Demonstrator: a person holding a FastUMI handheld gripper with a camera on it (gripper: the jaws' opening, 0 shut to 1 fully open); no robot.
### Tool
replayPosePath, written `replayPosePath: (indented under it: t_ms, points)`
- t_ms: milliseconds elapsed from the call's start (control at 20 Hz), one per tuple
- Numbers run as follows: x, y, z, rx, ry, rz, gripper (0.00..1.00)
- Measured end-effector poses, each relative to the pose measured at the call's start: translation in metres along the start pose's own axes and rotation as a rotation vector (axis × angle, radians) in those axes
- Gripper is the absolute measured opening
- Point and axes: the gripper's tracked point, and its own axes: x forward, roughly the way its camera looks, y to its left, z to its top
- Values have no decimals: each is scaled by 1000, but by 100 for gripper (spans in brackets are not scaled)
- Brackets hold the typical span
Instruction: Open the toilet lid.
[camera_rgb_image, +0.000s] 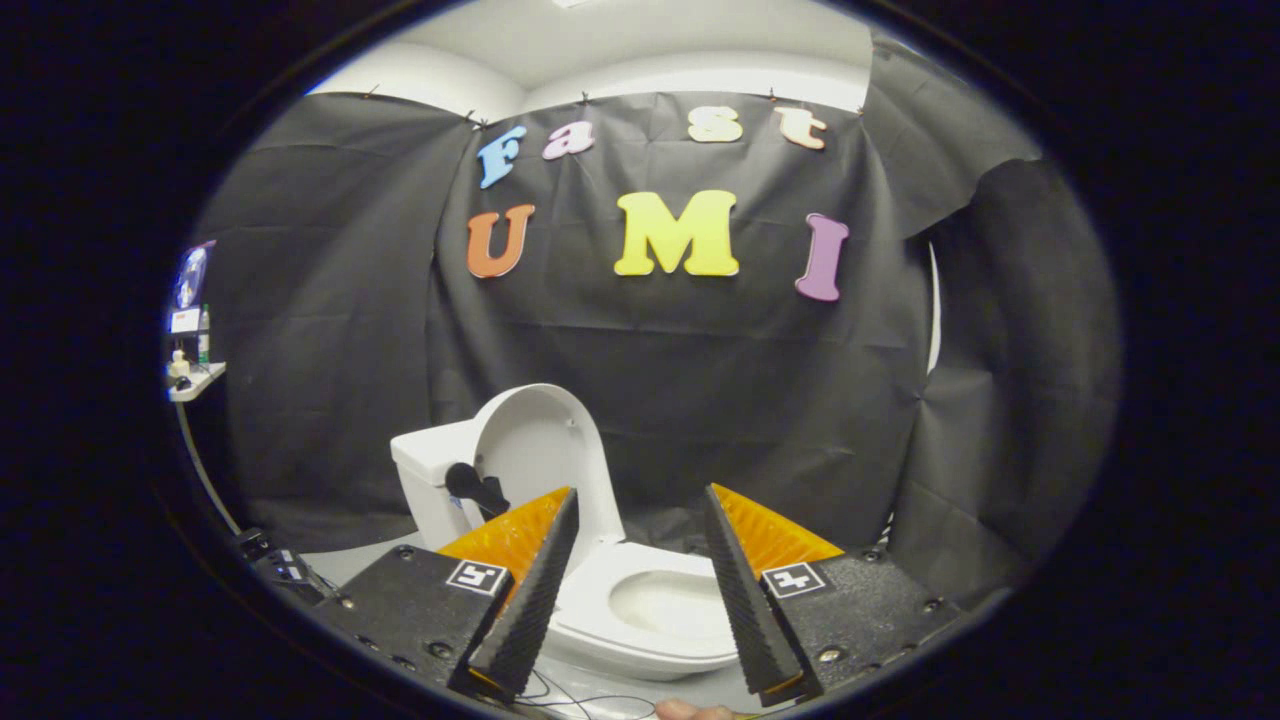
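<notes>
The rounded white plastic toilet lid stands upright, leaning back by the white cistern, with the white seat and bowl exposed just beyond the fingers. The hand-held gripper hangs spread wide, holding nothing. To my eye the lifting looks done; what's left is simply backing away clear.

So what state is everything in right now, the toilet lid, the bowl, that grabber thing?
Toilet lid: raised, standing upright against the tank.
Toilet seat: down on the bowl.
Toilet bowl: uncovered, open to view between the fingers.
Tank: closed, its cover on.
Gripper: open, fingers spread wide, holding nothing.
Small shelf: fixed to the far wall, carrying a bottle and small items.
</notes>
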Motion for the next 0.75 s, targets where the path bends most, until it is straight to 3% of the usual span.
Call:
replayPosePath:
  t_ms: [400,750]
  points:
    - [-50,-59,-16,12,-28,-77,78]
    - [-92,-109,-55,94,10,-135,79]
